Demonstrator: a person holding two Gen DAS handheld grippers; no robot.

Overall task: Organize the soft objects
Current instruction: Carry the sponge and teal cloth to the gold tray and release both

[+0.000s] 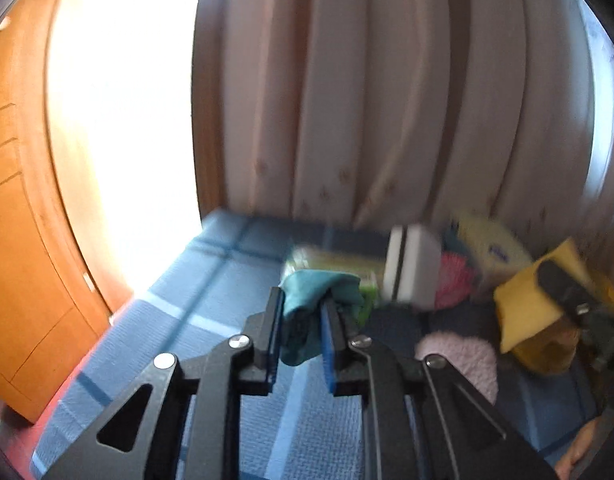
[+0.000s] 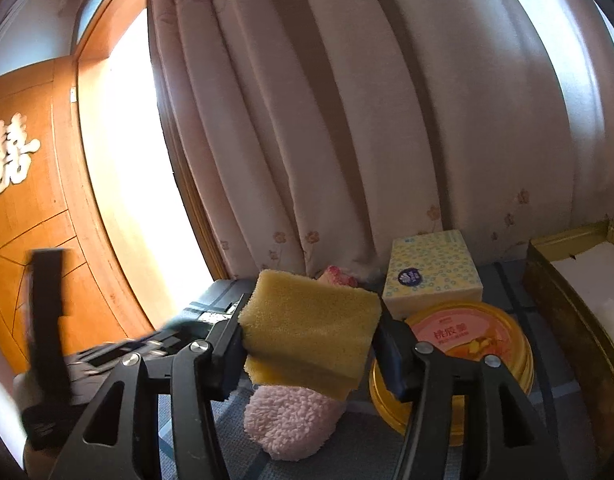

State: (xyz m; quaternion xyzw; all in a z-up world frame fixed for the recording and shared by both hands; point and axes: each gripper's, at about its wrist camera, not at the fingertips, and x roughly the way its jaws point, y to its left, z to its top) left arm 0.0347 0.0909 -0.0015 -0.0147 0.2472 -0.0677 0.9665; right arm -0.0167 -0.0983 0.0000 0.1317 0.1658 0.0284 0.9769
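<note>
My left gripper [image 1: 303,300] is shut on a teal cloth [image 1: 307,312], lifted over the blue checked cover [image 1: 211,280]. The cloth bulges above the pads and hangs between them. In the right wrist view my right gripper [image 2: 311,320] is shut on a yellow sponge [image 2: 311,328], held above a fluffy pink sock [image 2: 291,420] that lies on the cover. The same sponge [image 1: 527,304] and right gripper [image 1: 563,284] show at the right of the left wrist view, with the pink sock [image 1: 463,356] below them.
A yellow tissue box [image 2: 431,272], a round gold tin [image 2: 459,344] with a pink lid and a gold box [image 2: 579,280] stand near the curtain [image 2: 347,120]. A white block [image 1: 411,268], a green pack [image 1: 331,264] and a pink cloth [image 1: 453,280] lie behind the teal cloth. A wooden door [image 1: 19,220] stands left.
</note>
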